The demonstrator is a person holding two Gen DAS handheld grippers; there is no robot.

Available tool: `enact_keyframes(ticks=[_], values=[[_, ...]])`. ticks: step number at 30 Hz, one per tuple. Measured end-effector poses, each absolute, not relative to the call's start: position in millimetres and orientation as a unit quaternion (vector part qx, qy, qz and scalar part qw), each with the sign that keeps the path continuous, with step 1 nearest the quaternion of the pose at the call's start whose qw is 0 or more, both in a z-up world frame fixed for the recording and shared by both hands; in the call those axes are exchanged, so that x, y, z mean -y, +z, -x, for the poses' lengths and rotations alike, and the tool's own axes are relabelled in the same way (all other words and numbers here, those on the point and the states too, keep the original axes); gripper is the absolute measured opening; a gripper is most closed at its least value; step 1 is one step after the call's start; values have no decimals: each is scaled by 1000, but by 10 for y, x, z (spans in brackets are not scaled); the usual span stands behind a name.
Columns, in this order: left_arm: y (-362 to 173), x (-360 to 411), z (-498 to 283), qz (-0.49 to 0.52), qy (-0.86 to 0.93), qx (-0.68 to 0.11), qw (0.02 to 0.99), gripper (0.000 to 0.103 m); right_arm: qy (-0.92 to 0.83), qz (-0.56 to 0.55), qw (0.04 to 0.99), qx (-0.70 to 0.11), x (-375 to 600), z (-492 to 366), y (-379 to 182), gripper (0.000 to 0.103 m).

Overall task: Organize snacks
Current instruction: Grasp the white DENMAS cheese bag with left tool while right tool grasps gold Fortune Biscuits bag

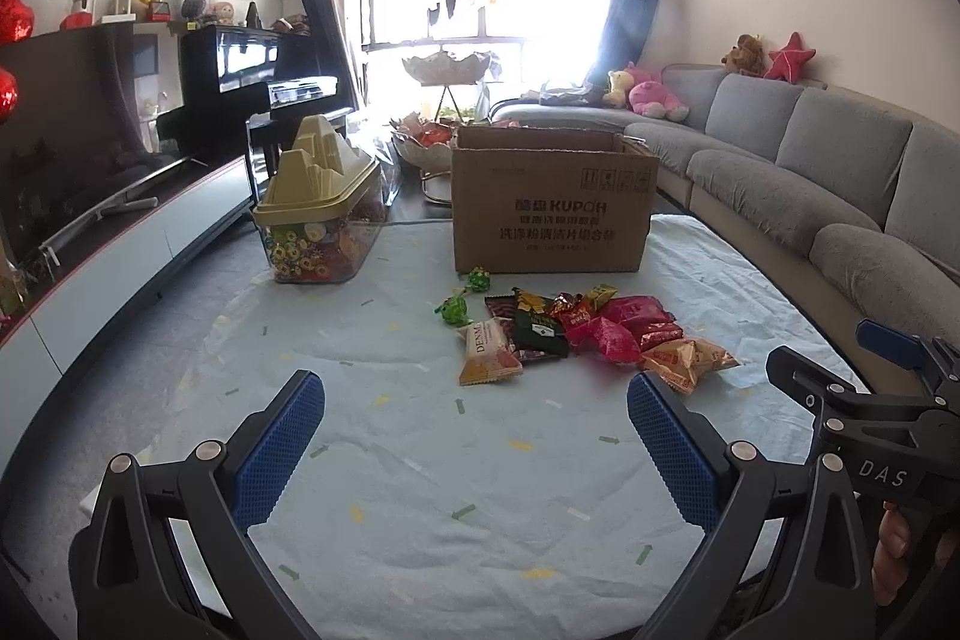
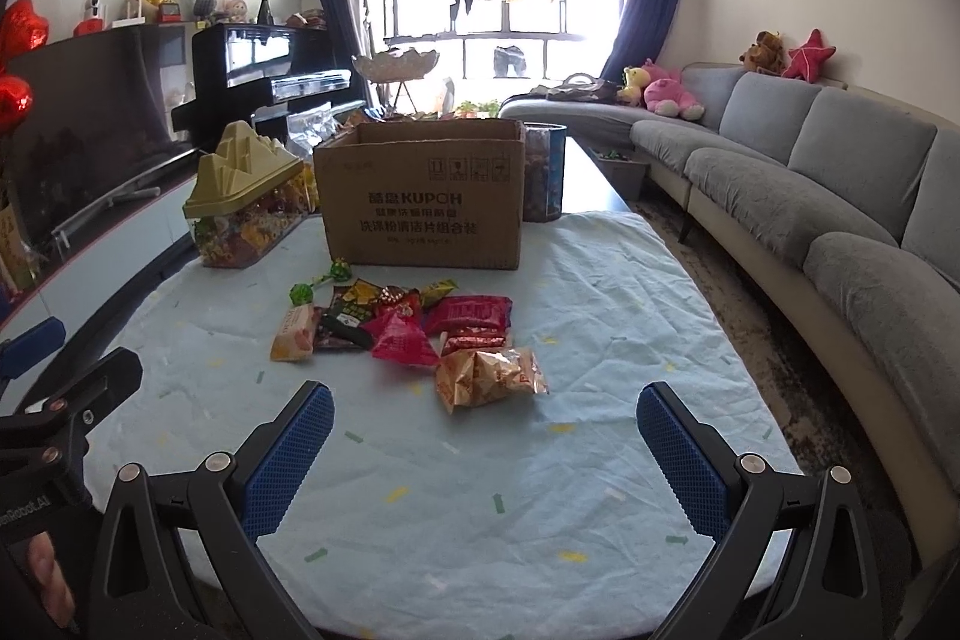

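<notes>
Right now I am holding both tools low over the near end of the desk (image 1: 420, 490), which is wearing a pale blue cloth with small printed marks. My left hand-held gripper (image 1: 477, 445) is gaping wide with nothing between its blue pads, and my right hand-held gripper (image 2: 486, 451) is doing the same; each is showing at the edge of the other's view. Nothing is standing between the tools and the pile of snacks (image 2: 414, 334), which is lying in the middle of the desk, just in front of the cardboard box (image 2: 420, 202). The box is standing upright with its flaps open, and I cannot see inside it; its front is reading "KUPOH" above lines of Chinese print. In the pile, a pale packet (image 1: 489, 358) at the left is reading "DENM…", a golden bag (image 2: 489, 376) is lying nearest me, and two green wrapped sweets (image 1: 465, 295) are sitting toward the box. Left of the box, a clear jar (image 1: 321, 220) with a yellow mountain-shaped lid is holding colourful sweets. A grey sofa (image 2: 810, 196) is curving along the right, and a black piano (image 1: 264, 82) is standing at the far left.
</notes>
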State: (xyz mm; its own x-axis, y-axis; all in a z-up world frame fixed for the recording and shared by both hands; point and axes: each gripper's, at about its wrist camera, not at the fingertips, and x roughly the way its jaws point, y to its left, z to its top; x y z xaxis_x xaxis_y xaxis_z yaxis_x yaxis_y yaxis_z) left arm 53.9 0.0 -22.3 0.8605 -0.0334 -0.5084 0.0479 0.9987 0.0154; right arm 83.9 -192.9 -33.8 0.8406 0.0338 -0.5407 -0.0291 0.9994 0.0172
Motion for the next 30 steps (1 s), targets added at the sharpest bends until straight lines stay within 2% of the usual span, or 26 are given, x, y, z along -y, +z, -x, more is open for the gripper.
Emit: enact_keyframes(ticks=[12, 15, 26, 30], values=[[-392, 40, -1291, -5, -30, -313, 949, 90, 14, -41, 932, -359, 2029, -1612, -570, 101], [-507, 50, -1469, -4, -34, -333, 942, 82, 13, -48, 925, -377, 2038, -1734, -687, 98], [-882, 73, -1961, -6, -54, -386, 921, 62, 13, -69, 900, -430, 2080, -2081, -1064, 81], [-971, 49, -2097, -4, -53, -398, 916, 59, 20, -66, 894, -443, 2034, -2167, -1150, 75]])
